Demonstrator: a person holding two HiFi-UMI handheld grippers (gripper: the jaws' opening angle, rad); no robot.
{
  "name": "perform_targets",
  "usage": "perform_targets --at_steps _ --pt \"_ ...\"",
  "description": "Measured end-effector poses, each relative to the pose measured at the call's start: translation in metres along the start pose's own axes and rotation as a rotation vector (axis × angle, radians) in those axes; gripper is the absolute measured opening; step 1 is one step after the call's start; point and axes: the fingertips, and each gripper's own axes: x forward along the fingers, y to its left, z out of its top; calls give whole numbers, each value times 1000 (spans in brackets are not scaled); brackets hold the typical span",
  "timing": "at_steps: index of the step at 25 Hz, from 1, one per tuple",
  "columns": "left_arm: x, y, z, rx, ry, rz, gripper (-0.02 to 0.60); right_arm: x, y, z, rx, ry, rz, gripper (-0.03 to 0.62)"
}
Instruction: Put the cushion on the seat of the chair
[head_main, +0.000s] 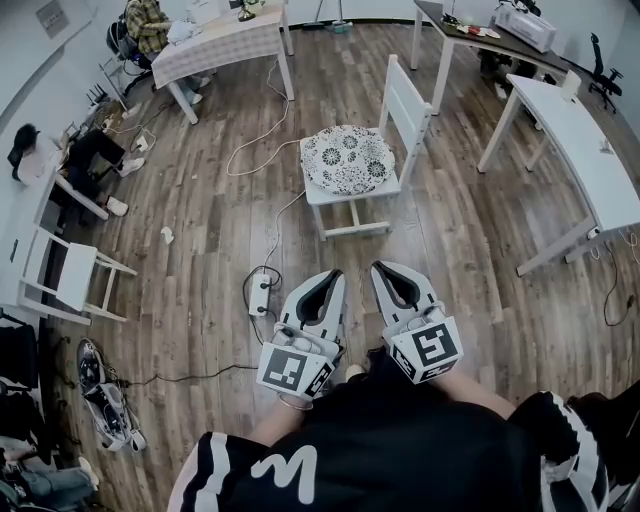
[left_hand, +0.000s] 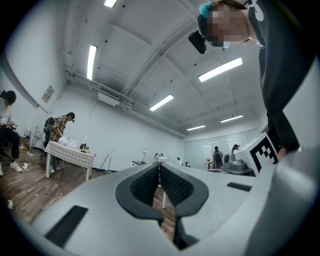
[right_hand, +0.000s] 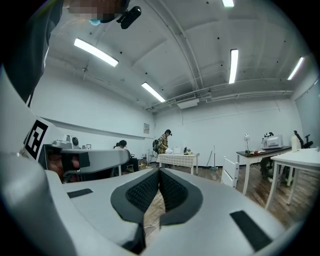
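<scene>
The brown wood-plank floor (head_main: 200, 260) fills most of what I see from the head view, with a long white worktop (head_main: 590, 160) running down the right side. Ahead of me in the open middle stands the small white wooden chair (head_main: 408, 110), its slatted backrest on the right of the seat as I look at it. The round, white cushion with a dark floral pattern (head_main: 348, 158) already lies flat on that seat. It covers nearly all of it, and its rim reaches about to the seat's edges. It is close to circular, so I read no real long axis. A white power strip (head_main: 261, 293) and its cable lie on the floor between me and the chair, just left of my hands. My left tool (head_main: 328, 282) and my right tool (head_main: 390, 275) are side by side close to my body, both pointing roughly level toward the chair. In each gripper view the dark ribbed pads meet at the tips, so the left tool (left_hand: 159, 167) and the right tool (right_hand: 159, 172) are both fully closed with nothing between the jaws. The cushion sits straight ahead and well apart from both, about on the line between them, so neither hand is clearly nearer. I judge the placing done, with no grasp left to make.
</scene>
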Motion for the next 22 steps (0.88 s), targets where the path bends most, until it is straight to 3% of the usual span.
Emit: perform_targets --at_steps 22 --pt "-1 -11 2 5 -1 -22 14 -10 -3 -1 2 0 -18 20"
